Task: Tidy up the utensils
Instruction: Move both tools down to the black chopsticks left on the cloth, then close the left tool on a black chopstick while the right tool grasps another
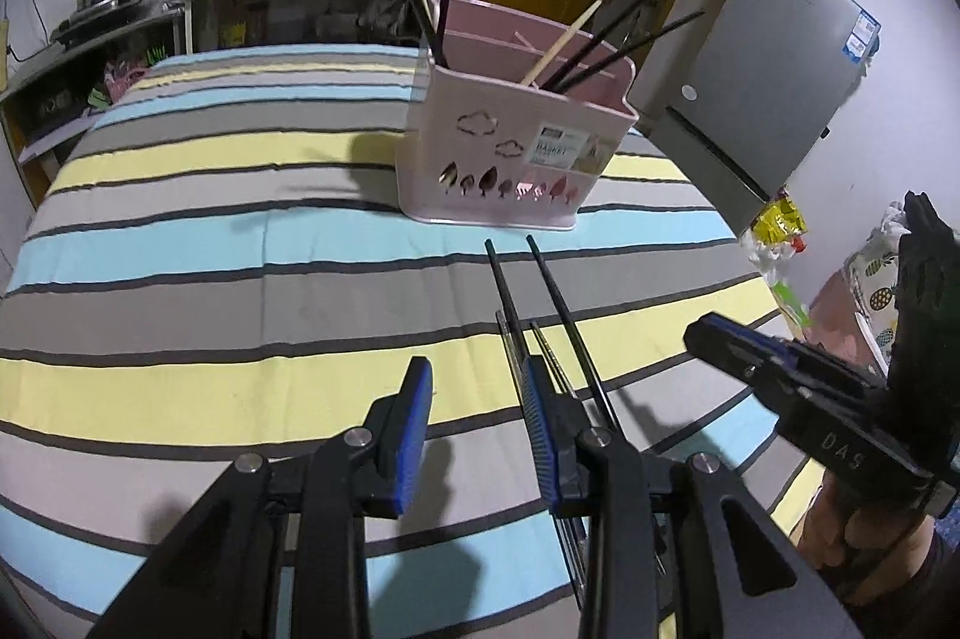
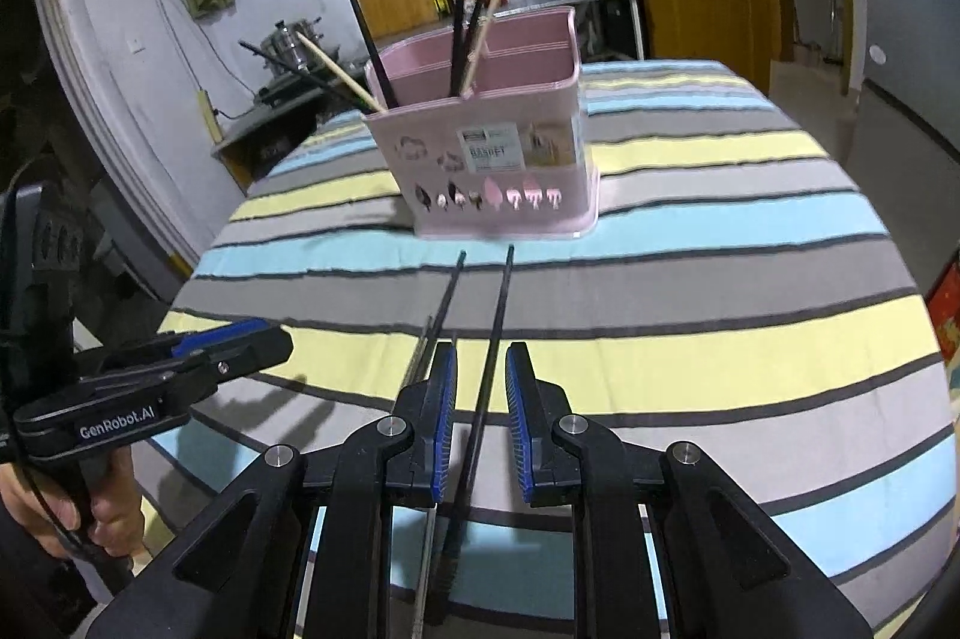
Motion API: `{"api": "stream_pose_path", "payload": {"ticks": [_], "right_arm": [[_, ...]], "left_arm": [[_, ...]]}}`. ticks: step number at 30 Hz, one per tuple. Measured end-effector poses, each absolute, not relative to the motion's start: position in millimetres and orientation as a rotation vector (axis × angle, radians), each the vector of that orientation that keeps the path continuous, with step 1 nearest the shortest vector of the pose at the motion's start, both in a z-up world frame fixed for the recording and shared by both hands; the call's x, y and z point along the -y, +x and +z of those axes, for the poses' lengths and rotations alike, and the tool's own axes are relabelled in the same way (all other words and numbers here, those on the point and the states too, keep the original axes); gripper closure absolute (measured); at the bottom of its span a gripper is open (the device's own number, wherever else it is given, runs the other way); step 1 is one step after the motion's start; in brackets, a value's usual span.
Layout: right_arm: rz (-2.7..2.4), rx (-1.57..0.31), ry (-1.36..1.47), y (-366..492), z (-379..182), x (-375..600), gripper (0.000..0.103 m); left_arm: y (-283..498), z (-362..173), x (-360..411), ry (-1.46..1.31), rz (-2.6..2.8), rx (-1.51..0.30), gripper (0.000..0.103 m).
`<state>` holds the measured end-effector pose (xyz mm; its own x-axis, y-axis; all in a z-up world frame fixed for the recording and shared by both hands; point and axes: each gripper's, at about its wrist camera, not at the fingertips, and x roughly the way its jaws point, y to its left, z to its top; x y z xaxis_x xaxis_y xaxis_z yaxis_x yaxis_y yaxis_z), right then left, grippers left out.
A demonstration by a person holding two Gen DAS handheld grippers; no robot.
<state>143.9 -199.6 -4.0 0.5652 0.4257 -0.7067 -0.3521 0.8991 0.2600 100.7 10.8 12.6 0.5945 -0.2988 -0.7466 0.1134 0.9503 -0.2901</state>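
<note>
The left claw [image 1: 480,435] hangs over the striped worktop [image 1: 240,243] with its jaws partly apart and nothing between its blue pads; its right-hand pad stands over the near ends of the loose chopsticks, which run just beside and beyond it. The right claw [image 2: 480,423] sits alongside, jaws narrowly parted, and one black chopstick [image 2: 489,357] runs up through the gap between its pads — neither pad visibly presses on it. A second black chopstick [image 2: 441,315] lies just off that claw's left pad, with a thinner metal pair [image 2: 420,345] beside it, all flat on the cloth and pointing ahead. Straight beyond both claws, past the chopstick tips, stands the pink utensil basket [image 2: 486,159], upright — black and pale wooden chopsticks [image 1: 558,48] lean out of its compartments.
</note>
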Motion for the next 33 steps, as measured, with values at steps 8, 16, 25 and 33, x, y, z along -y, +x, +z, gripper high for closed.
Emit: {"api": "stream_pose_path", "payload": {"ticks": [8, 16, 25, 33], "right_arm": [[0.463, -0.911, 0.084, 159, -22, 190, 0.087], [0.473, -0.924, 0.084, 164, -27, 184, 0.087], [0.457, -0.920, 0.106, 162, -25, 195, 0.087], [0.452, -0.912, 0.121, 162, -23, 201, 0.087]], "left_arm": [[121, -3, -9, -0.229, -0.245, -0.953, 0.071], [137, -16, -4, -0.245, -0.253, -0.995, 0.071], [143, -25, 11, -0.234, -0.256, -1.036, 0.071], [146, -33, 21, -0.180, -0.205, -1.055, 0.071]]}}
